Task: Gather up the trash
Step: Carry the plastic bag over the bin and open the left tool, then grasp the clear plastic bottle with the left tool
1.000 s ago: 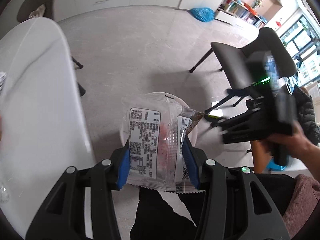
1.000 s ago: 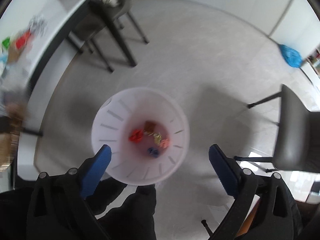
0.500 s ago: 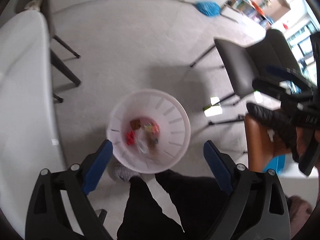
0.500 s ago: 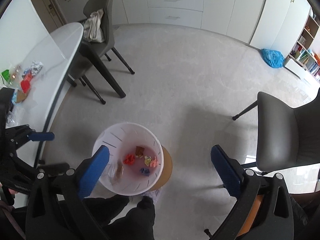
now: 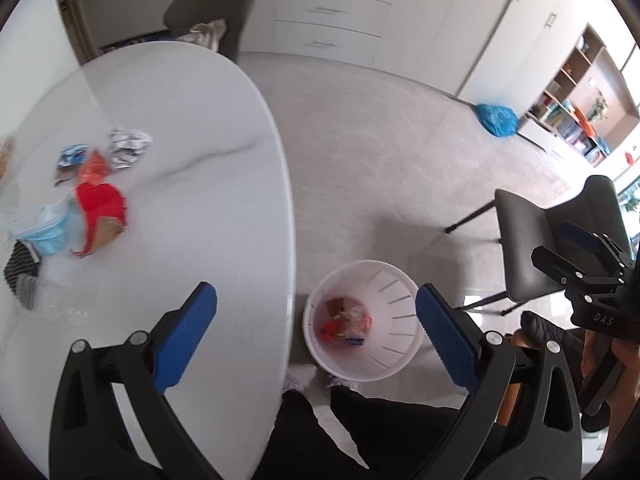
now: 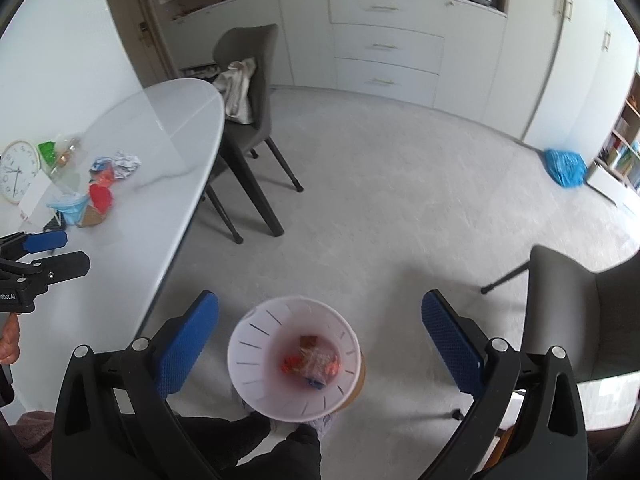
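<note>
Below my left gripper (image 5: 316, 322), jaws just spread wide and empty, white bin (image 5: 394, 364) holding wrappers (image 5: 346, 320), my right gripper (image 6: 320, 338) likewise open, more trash (image 5: 100, 204) on the table (image 5: 200, 184) left.

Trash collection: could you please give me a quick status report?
Left gripper just opened, empty; right gripper open, empty. Clear wrapper in white bin. More trash on table; nothing blocking.

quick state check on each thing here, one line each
left tool: open, empty, jaws just opened
right tool: open, empty
bin: upright on the floor, wrappers at the bottom
table: trash left on it
red wrapper: crumpled, on the table
foil wrapper: crumpled, on the table
blue mask: lying loose on the table
</note>
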